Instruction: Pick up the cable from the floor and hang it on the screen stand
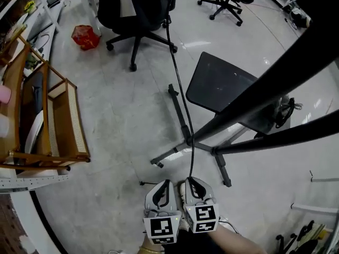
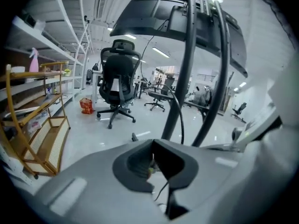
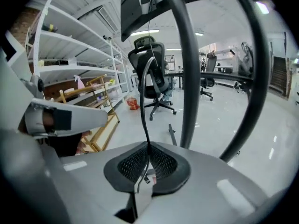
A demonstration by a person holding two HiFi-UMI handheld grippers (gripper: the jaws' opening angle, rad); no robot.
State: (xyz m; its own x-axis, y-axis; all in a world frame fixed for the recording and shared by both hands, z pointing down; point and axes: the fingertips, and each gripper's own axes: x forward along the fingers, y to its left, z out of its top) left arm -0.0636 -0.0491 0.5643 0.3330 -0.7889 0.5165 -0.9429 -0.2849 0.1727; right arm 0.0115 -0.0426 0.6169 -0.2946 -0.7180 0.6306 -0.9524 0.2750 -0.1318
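A black cable [image 1: 181,94] runs taut across the floor scene from the far top down to my right gripper [image 1: 193,182], which is shut on it. In the right gripper view the cable [image 3: 144,92] rises straight out of the closed pads of that gripper [image 3: 148,146]. My left gripper [image 1: 165,184] hangs right beside it with its jaws together; in its own view the left gripper [image 2: 153,154] shows nothing clearly held. The screen stand [image 1: 214,127] has dark slanted poles and splayed floor legs just ahead; its poles [image 2: 187,69] fill both gripper views, the screen [image 2: 154,13] above.
A black office chair [image 1: 135,15] stands at the far middle, another chair [image 1: 225,1] behind it. A red bag [image 1: 85,36] lies on the floor at far left. A wooden rack [image 1: 53,115] and white shelving line the left side. A dark flat plate [image 1: 220,83] sits by the stand.
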